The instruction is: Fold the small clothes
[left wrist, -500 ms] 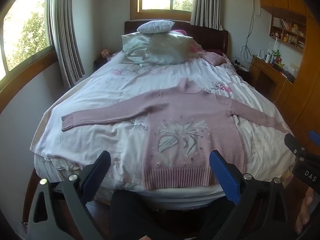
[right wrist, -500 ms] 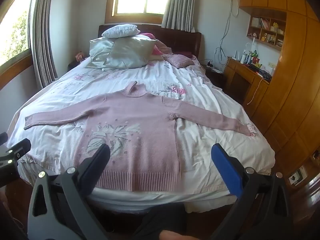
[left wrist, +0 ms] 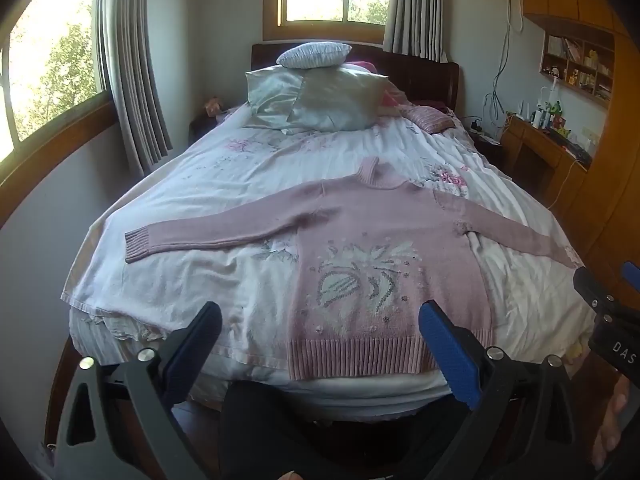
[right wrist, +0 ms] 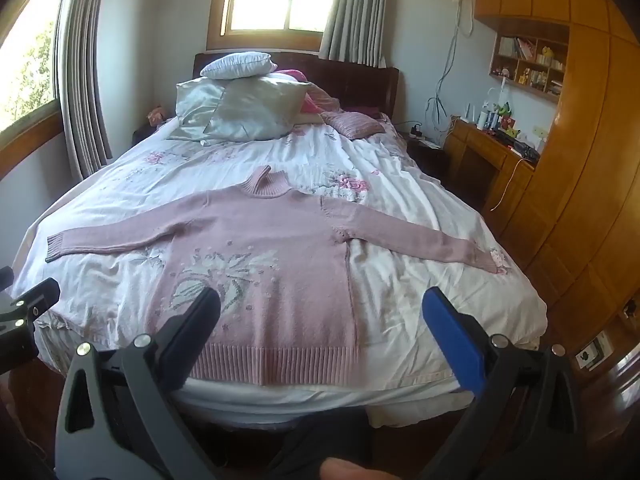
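A pink knitted sweater (left wrist: 384,236) (right wrist: 272,248) with a pale flower pattern lies flat, front up, on the bed (left wrist: 208,280) (right wrist: 420,280), both sleeves stretched out sideways and its ribbed hem at the near edge. My left gripper (left wrist: 320,318) hangs open in front of the hem's left part, above the bed's foot, holding nothing. My right gripper (right wrist: 322,304) is open too, off the hem's right corner, with nothing between its fingers. In the left wrist view the right gripper's black body (left wrist: 608,320) shows at the right edge.
Silver and white pillows (left wrist: 316,96) (right wrist: 244,108) are piled at the headboard. A wooden desk (right wrist: 484,152) with clutter and a tall wooden wardrobe (right wrist: 588,184) stand to the right of the bed. Curtained windows (left wrist: 52,80) line the left wall. Dark trouser legs (left wrist: 272,424) stand below the grippers.
Both views are almost the same as before; the cameras have drifted only slightly. The sweater has not moved and both grippers stay open.
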Demonstrator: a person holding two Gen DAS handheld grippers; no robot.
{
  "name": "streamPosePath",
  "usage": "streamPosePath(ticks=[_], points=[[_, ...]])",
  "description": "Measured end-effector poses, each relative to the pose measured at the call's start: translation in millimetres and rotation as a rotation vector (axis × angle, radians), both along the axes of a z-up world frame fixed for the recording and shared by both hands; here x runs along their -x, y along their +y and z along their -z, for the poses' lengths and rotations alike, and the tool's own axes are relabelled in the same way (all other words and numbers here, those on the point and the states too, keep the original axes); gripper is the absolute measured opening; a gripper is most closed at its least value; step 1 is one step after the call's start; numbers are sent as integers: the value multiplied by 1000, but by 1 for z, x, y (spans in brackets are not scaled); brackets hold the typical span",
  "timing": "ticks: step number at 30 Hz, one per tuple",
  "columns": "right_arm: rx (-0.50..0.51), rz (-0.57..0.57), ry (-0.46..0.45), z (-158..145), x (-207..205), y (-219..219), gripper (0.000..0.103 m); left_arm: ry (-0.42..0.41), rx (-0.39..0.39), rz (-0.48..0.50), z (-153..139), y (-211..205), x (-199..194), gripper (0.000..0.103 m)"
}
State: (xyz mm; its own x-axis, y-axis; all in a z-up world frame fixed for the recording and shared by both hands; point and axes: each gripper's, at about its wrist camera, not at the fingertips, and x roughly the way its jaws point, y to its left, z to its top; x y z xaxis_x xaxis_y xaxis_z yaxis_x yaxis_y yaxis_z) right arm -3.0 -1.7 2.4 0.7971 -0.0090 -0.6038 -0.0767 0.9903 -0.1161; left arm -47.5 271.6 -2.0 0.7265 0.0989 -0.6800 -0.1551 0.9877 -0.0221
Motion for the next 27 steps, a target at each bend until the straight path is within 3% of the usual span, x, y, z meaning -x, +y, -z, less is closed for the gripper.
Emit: streamPosePath(ticks=[27], points=[[0, -1, 4, 0, -2, 1, 101, -12, -15, -14, -4, 3, -1, 99]])
